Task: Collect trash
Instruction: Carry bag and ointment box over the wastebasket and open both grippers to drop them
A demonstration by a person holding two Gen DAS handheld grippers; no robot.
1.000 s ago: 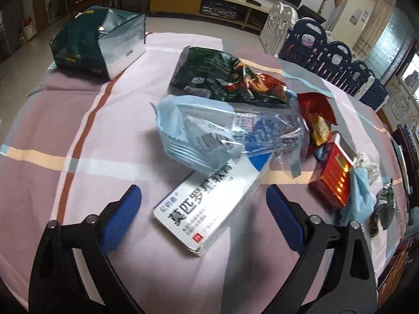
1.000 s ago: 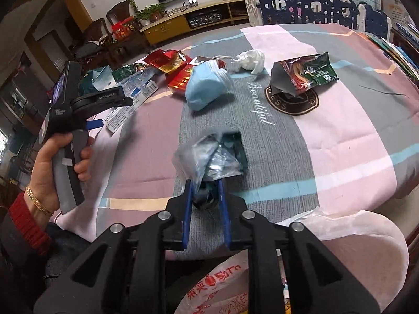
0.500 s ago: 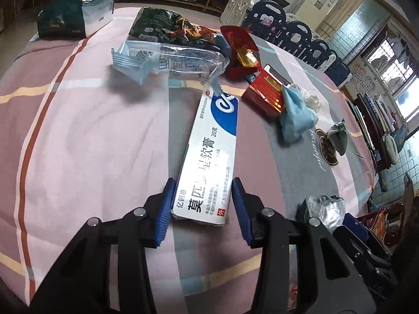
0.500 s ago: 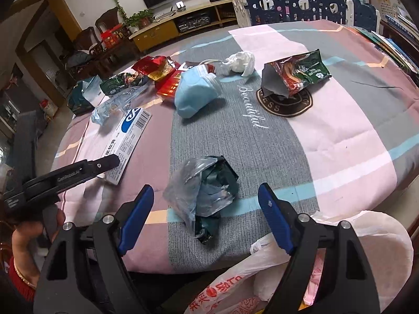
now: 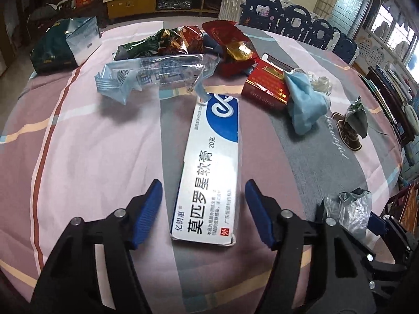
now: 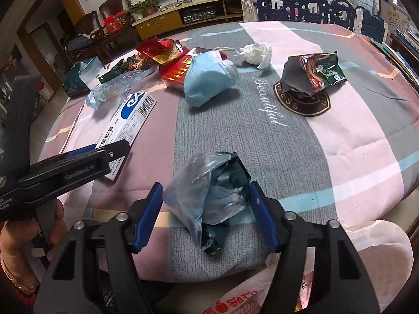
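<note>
Tongs first: our left gripper (image 5: 203,210) just widened, pads straddling the ointment box (image 5: 209,175) but clear of it. Right gripper (image 6: 205,210) has been narrowing around the crumpled wrapper (image 6: 209,196), right pad about touching, nothing pinched yet. We'd squeeze the wrapper's middle, then lift straight. It's near the table (image 6: 288,141) edge, plastic bag (image 6: 262,290) just below, so plenty of room.

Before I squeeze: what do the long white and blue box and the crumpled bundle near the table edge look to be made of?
Ointment box: looks like thin glossy printed cardboard, with crisp folded edges, sheen and a dented corner. Crumpled bundle: seems clear plastic film around dark green foil-like wrapper; it is see-through, creased and glinting. Exact foil type unclear.
</note>
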